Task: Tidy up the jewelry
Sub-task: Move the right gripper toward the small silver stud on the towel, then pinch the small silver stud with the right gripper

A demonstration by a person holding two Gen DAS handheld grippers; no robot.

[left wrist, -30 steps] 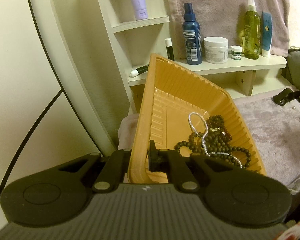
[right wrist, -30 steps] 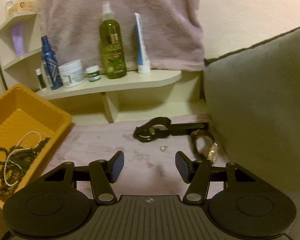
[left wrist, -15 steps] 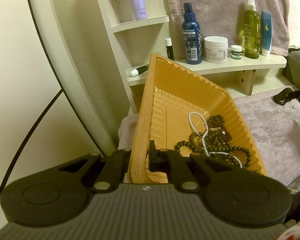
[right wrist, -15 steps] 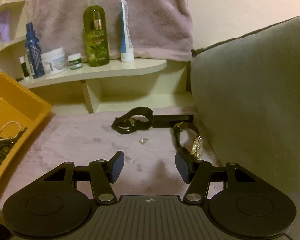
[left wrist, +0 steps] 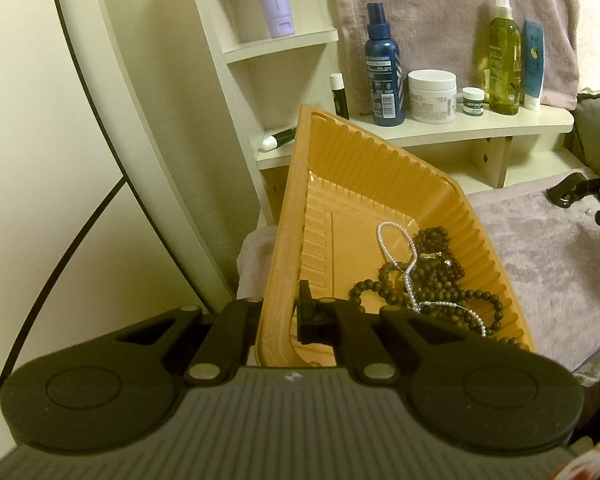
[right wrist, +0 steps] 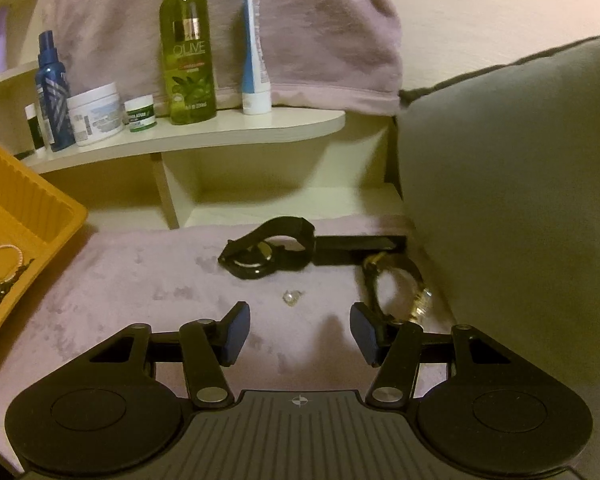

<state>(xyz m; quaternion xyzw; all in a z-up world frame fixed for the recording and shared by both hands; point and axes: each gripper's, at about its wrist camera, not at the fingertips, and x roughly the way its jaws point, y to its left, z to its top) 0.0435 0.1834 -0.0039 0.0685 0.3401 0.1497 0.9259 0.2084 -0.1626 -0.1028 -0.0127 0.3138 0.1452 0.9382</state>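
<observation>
My left gripper (left wrist: 286, 312) is shut on the near rim of an orange ribbed tray (left wrist: 340, 184), which it holds tilted. Dark bead strands (left wrist: 432, 272) and a white pearl strand (left wrist: 396, 248) lie heaped in the tray's low corner. In the right wrist view my right gripper (right wrist: 298, 330) stands open just above the lilac cloth (right wrist: 140, 280), nothing between its fingers. A small clear stone ring (right wrist: 291, 297) lies just ahead of it. A black watch (right wrist: 270, 250) lies farther back, and a gold watch (right wrist: 402, 292) sits by the right fingertip. The tray (right wrist: 28, 200) shows at the left.
A cream shelf (right wrist: 228, 130) behind holds a green olive bottle (right wrist: 186, 52), a blue tube (right wrist: 256, 52), a blue spray bottle (right wrist: 52, 92) and white jars (right wrist: 96, 114). A grey cushion (right wrist: 520, 180) walls off the right side. A lilac towel (right wrist: 300, 20) hangs behind.
My right gripper has come forward and lower toward the ring and watches, which now look larger and nearer. The left gripper and the tray have not moved.
</observation>
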